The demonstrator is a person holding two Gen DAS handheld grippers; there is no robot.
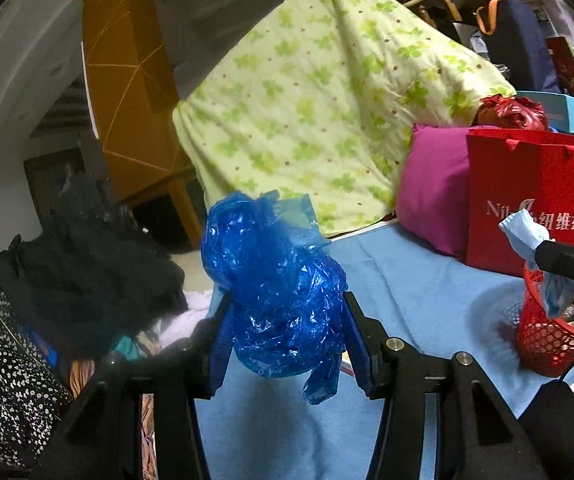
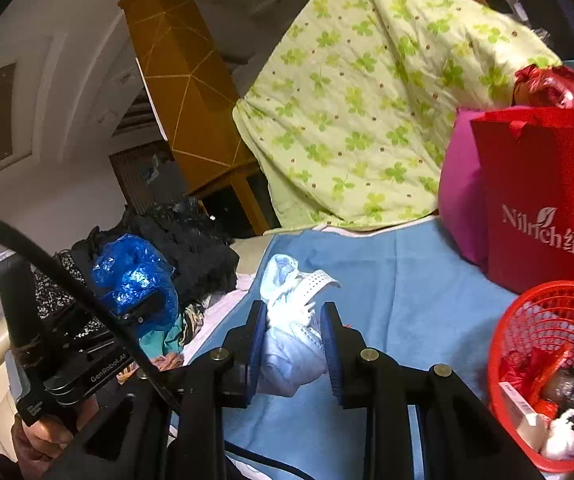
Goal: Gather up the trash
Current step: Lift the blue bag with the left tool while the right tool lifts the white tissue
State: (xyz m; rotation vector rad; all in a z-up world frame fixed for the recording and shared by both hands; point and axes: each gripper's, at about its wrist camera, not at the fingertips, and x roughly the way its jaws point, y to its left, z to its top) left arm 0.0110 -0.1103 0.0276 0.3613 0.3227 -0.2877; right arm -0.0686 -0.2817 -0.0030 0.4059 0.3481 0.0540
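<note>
My left gripper (image 1: 285, 320) is shut on a crumpled blue plastic bag (image 1: 275, 284) and holds it above the blue bedsheet (image 1: 407, 280). It also shows at the left of the right wrist view (image 2: 135, 276). My right gripper (image 2: 293, 328) is shut on a crumpled light blue face mask (image 2: 291, 320). In the left wrist view that mask (image 1: 527, 236) hangs over the red mesh basket (image 1: 547, 340). The red mesh basket (image 2: 527, 312) stands at the right on the bed and holds several pieces of trash.
A red paper gift bag (image 2: 547, 200) stands behind the basket, next to a magenta pillow (image 2: 459, 200). A green clover quilt (image 2: 367, 100) leans at the back. A pile of dark clothes (image 1: 87, 280) lies at the bed's left.
</note>
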